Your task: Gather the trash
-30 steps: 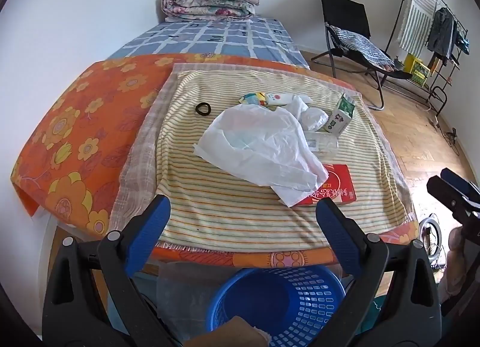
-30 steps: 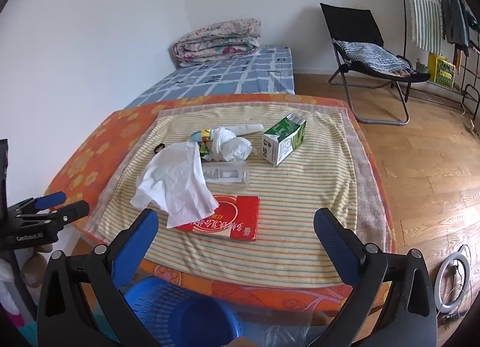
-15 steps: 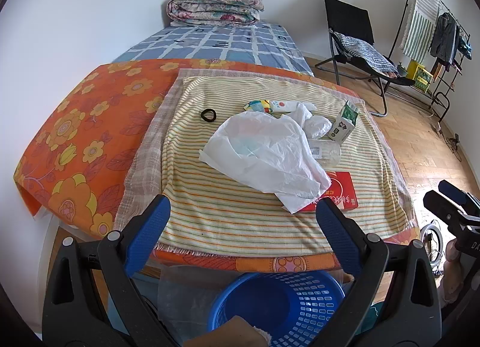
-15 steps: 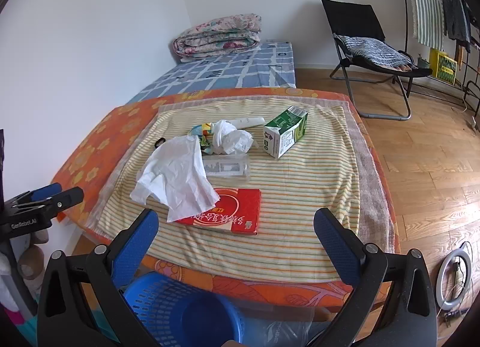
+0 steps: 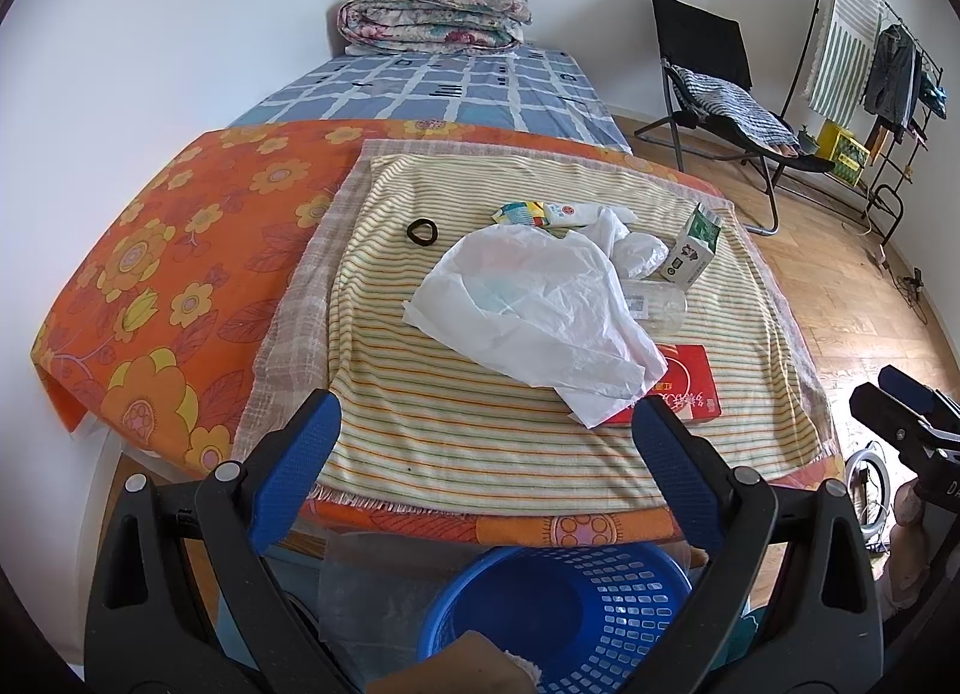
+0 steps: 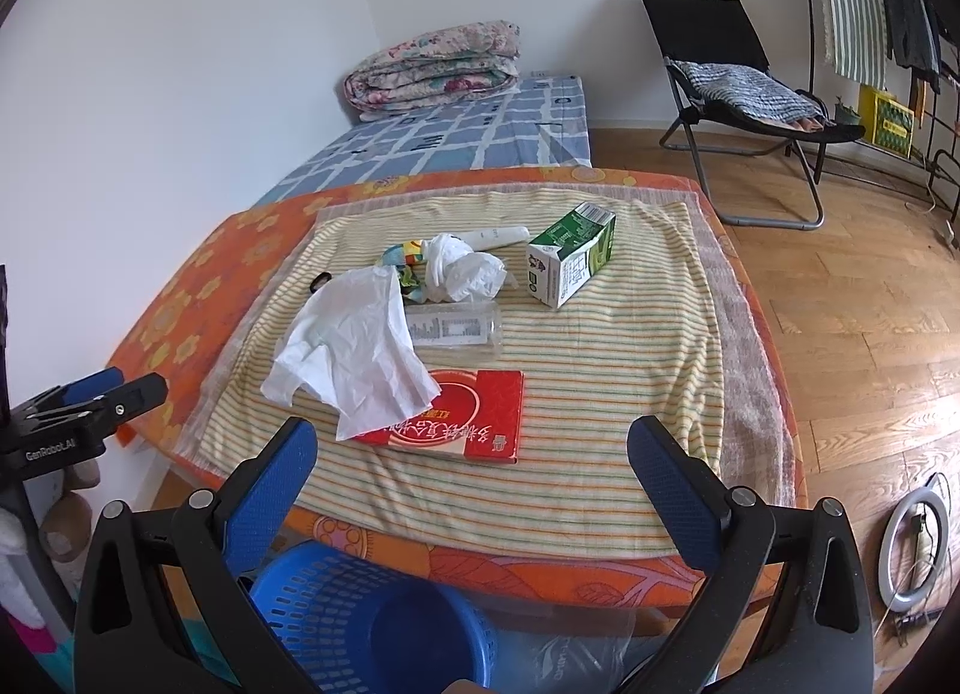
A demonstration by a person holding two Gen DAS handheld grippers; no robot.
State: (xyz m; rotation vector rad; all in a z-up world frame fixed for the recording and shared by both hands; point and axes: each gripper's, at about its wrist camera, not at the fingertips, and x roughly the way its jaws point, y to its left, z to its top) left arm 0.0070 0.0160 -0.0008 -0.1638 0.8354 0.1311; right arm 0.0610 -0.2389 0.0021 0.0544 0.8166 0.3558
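Trash lies on a striped cloth (image 5: 468, 430) on the table: a white plastic bag (image 5: 534, 304) (image 6: 354, 346), a red flat box (image 5: 690, 388) (image 6: 468, 418), a clear bottle (image 6: 456, 328), a green carton (image 5: 690, 250) (image 6: 570, 256), crumpled white paper (image 6: 462, 274), a white tube (image 6: 498, 238), a colourful wrapper (image 5: 519, 212) and a black ring (image 5: 422, 230). A blue basket (image 5: 570, 610) (image 6: 372, 616) stands below the table's front edge. My left gripper (image 5: 486, 454) and right gripper (image 6: 474, 478) are both open and empty, above the basket, short of the table.
An orange flowered cover (image 5: 168, 250) lies under the cloth. A bed with a folded quilt (image 5: 432, 15) is behind. A black folding chair (image 6: 738, 93) and a clothes rack (image 5: 870, 63) stand at the right on the wooden floor. A ring light (image 6: 918, 544) lies on the floor.
Both grippers have drifted slightly, so the table sits a little lower and nearer in both views. Jaws stay open; no object on the table has moved.
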